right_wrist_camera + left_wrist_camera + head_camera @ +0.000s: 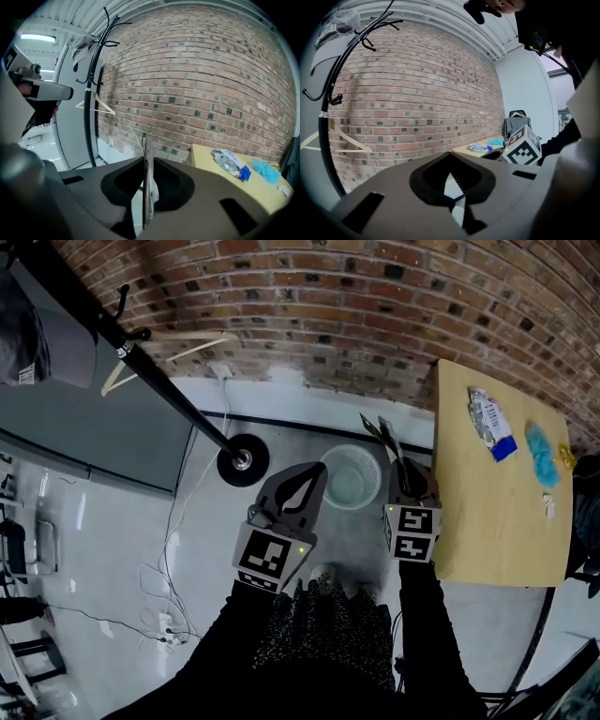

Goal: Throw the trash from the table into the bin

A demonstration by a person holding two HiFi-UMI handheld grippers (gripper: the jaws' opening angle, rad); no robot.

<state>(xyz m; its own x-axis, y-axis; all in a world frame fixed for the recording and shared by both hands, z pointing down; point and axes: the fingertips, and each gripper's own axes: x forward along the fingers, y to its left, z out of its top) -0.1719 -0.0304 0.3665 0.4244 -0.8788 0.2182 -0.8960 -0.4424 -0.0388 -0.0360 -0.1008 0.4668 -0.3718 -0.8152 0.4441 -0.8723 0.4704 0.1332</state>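
My right gripper (401, 471) is shut on a thin flat piece of trash (382, 435), a grey-white wrapper standing edge-on between the jaws (145, 157) and sticking out past the tips. It hangs just right of the pale translucent bin (327, 480) on the floor, at the table's left edge. My left gripper (314, 472) is beside the bin's left rim, its jaws closed tip to tip (450, 174) with nothing in them. On the yellow table (469, 521) lie a silver and blue wrapper (489, 422) (228, 162), a blue crumpled piece (541, 454) and a small white scrap (548, 507).
A black coat stand has its round base (242, 461) left of the bin, and its pole slants up to the left. A brick wall (356, 315) runs behind. Cables (164, 615) trail on the floor at the left. A chair with a jacket (516, 123) stands beyond the table.
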